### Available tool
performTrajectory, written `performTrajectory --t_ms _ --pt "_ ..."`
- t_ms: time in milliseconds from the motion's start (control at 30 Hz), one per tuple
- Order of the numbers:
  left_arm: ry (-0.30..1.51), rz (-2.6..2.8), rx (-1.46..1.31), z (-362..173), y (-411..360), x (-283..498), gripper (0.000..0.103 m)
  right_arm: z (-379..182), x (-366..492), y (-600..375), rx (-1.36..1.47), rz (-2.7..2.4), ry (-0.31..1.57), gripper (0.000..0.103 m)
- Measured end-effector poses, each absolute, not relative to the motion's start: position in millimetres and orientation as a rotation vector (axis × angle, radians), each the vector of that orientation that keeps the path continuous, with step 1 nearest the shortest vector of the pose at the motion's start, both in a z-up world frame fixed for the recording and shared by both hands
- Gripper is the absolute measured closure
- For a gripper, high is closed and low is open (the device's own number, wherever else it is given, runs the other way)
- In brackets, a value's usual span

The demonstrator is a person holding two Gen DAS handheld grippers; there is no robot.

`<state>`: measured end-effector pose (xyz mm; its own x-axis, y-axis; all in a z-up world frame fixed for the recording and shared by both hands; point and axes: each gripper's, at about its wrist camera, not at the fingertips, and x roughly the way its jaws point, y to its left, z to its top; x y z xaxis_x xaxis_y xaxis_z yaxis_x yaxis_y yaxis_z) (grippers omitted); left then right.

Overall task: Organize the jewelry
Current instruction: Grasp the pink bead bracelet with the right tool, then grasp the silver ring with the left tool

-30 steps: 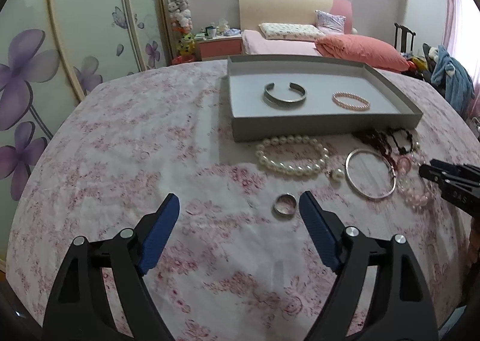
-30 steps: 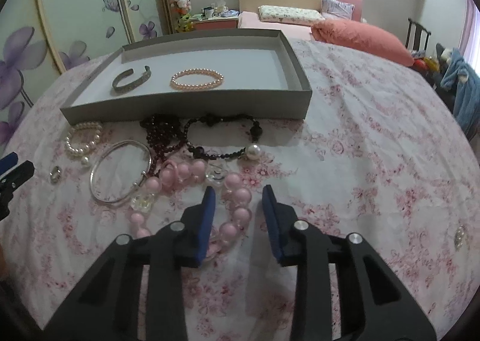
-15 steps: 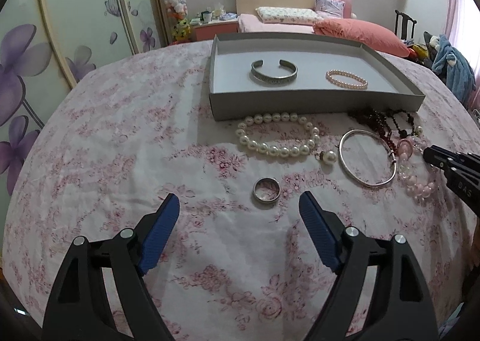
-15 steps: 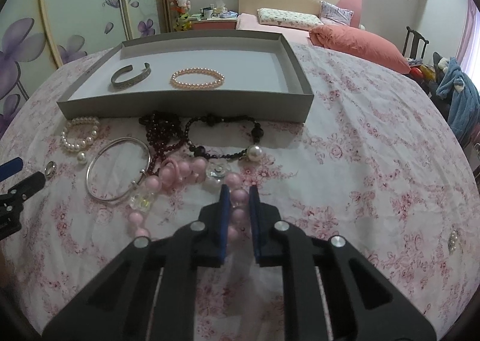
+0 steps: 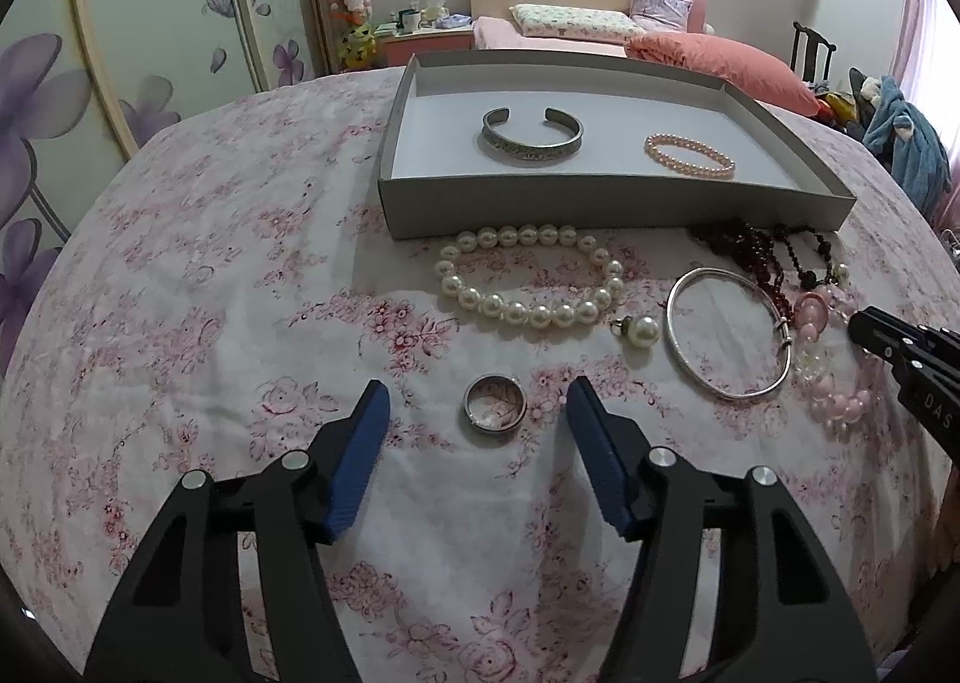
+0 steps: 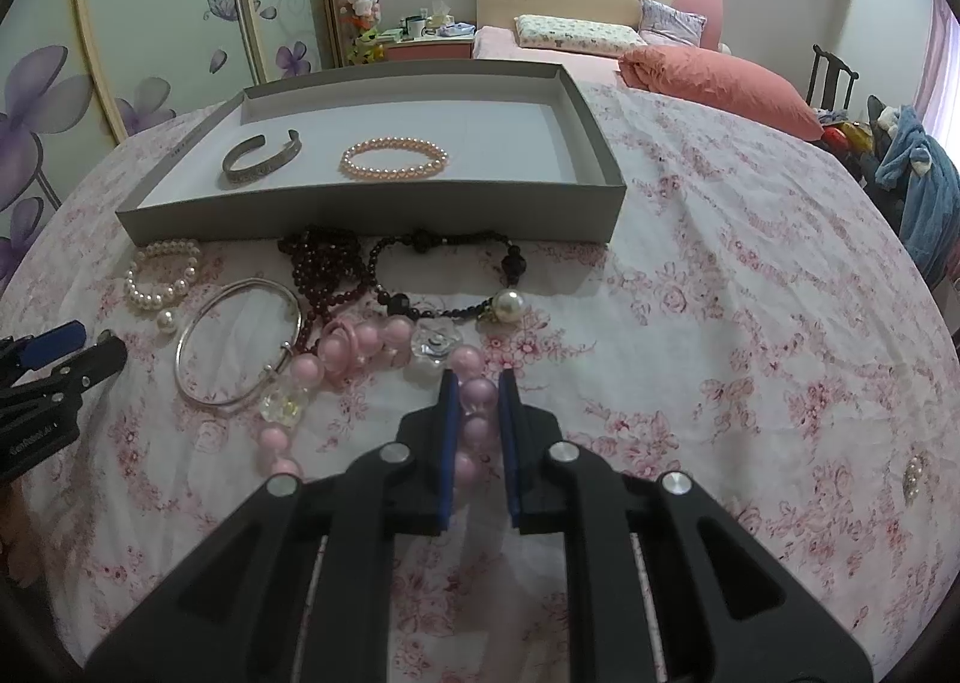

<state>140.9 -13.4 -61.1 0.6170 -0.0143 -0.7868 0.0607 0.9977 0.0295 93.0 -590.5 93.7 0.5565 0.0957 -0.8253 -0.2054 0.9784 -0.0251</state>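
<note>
A: Where is the left gripper (image 5: 477,413)?
B: Spread wide either side of a silver band ring (image 5: 494,411) on the pink floral cloth (image 5: 210,293).
A: And farther off?
B: White pearl bracelet (image 5: 531,276), then the shallow grey cardboard tray (image 5: 600,200) holding a silver cuff bangle (image 5: 531,135).

Pink bead bracelet (image 6: 384,347) partly hidden behind right tool (image 6: 477,386); small brooch-like object (image 6: 912,476) indistinct

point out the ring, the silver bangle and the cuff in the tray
ring (image 5: 494,410), left wrist view, on its band's left edge
silver bangle (image 5: 677,333), left wrist view, on its left rim
cuff (image 5: 531,149), left wrist view, on its engraved front
</note>
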Motion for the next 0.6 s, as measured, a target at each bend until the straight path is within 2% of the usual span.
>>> performTrajectory --t_ms 600 --pt "0.897 -0.047 0.042 -58 -8 140 0.073 97 92 -604 -0.044 0.198 0.966 0.09"
